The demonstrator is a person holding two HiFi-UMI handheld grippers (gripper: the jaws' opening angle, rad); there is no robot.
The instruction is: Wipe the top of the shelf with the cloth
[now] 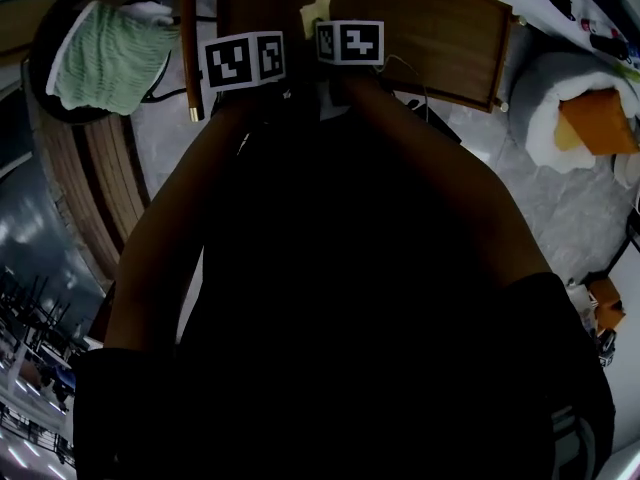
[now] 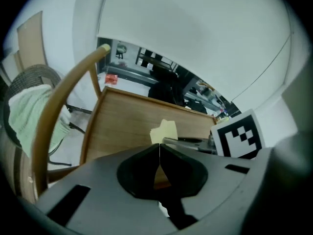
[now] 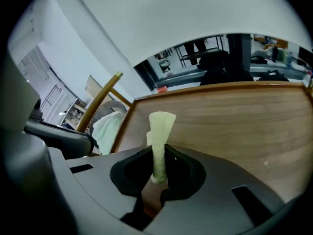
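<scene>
The shelf's wooden top lies just ahead of both grippers, seen from above. My right gripper is shut on a small pale yellow cloth, which sticks up as a pinched strip over the wood. In the head view the cloth shows above that gripper's marker cube. My left gripper is shut with nothing between its jaws, close beside the right one. From it I see the cloth and the shelf top ahead. My arms hide most of the head view.
A curved wooden chair back stands left of the shelf. Beyond it a dark basket holds a green towel. A white roll with an orange piece sits on the pale floor to the right.
</scene>
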